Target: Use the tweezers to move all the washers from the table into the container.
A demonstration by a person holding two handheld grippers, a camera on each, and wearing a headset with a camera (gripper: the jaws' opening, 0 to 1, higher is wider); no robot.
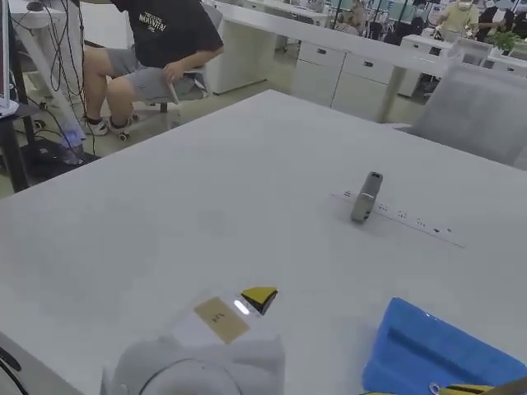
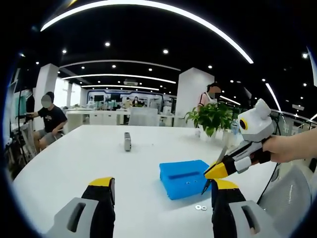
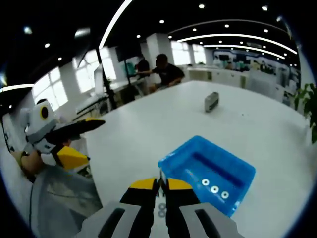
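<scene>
A blue container [image 2: 185, 178] lies on the white table [image 1: 206, 189] and holds three washers [image 3: 214, 189]. Two more washers [image 2: 200, 207] rest on the table just in front of it, below my right gripper's jaws in the right gripper view as washers [image 3: 162, 210]. My right gripper [image 3: 161, 184] is shut on thin tweezers [image 2: 205, 187], whose tips point down beside the container's near corner. My left gripper [image 2: 163, 184] stands open and holds nothing, to the left of the container [image 1: 436, 354]; one yellow tip of the left gripper [image 1: 258, 299] pokes up at the bottom of the head view.
A grey block [image 1: 366, 196] sits mid-table on a strip of small marks. A person [image 1: 156, 41] sits beyond the far left edge, and another person [image 2: 210, 99] stands behind a potted plant [image 2: 213, 119]. A grey chair [image 1: 478, 107] is at the far right.
</scene>
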